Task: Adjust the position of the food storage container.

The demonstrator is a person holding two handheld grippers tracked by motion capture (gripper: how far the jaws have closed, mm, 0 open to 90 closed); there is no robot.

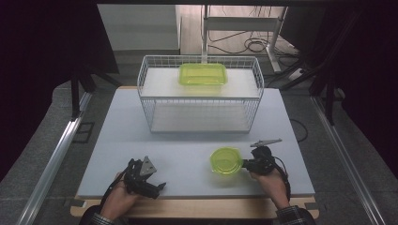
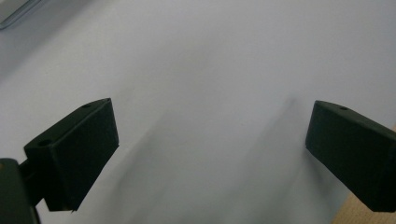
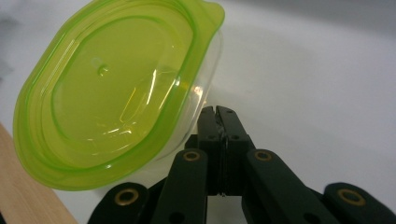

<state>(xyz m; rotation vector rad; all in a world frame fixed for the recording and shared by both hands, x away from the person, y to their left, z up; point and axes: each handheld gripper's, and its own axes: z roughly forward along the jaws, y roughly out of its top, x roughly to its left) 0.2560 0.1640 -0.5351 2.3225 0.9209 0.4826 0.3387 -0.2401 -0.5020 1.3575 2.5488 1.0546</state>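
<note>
Gripping the rim of a small round green container (image 1: pixel 226 160), the right gripper (image 1: pixel 245 164) has its fingers (image 3: pixel 218 122) pressed together on the plastic edge, the tub sitting low on the desk (image 1: pixel 187 140) at about five o'clock. At seven o'clock the left gripper (image 1: pixel 162 186) rests with fingers (image 2: pixel 77 149) wide apart over bare desk. A wire basket (image 1: pixel 199 93) at twelve o'clock carries a rectangular green container (image 1: pixel 202 74).

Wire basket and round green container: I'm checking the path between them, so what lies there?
Nothing: in the high view, bare white tabletop separates the wire basket from the round green container.
</note>
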